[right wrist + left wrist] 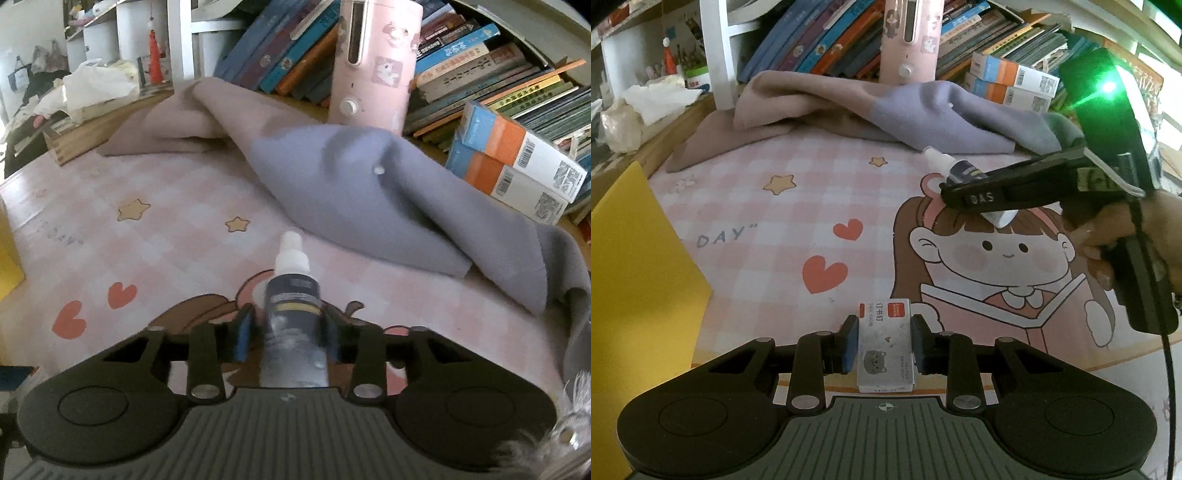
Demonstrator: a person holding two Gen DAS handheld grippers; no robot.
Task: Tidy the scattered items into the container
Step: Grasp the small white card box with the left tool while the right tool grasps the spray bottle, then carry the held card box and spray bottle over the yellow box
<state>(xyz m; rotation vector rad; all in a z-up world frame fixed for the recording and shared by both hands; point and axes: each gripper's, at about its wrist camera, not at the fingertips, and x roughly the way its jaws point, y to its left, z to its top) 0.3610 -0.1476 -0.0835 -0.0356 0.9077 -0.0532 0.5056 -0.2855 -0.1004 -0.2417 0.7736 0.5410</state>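
- While both grasps are settling, we are pinching the staple box (pixel 886 343) in the left tool (pixel 884 345) and the dropper bottle (pixel 293 314) in the right tool (pixel 291 328), low over the bench (pixel 798 221).
- We are judging the next move as lifting both toward the yellow container (pixel 635 277) at the left.

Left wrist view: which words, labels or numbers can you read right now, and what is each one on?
"DAY”" on the pink checked mat.
"DAS" on the right gripper.
"订书钉" on the staple box in the left gripper; its smaller print is unreadable.
Bottle label: blurred.
Book spines and stacked cartons: too small.
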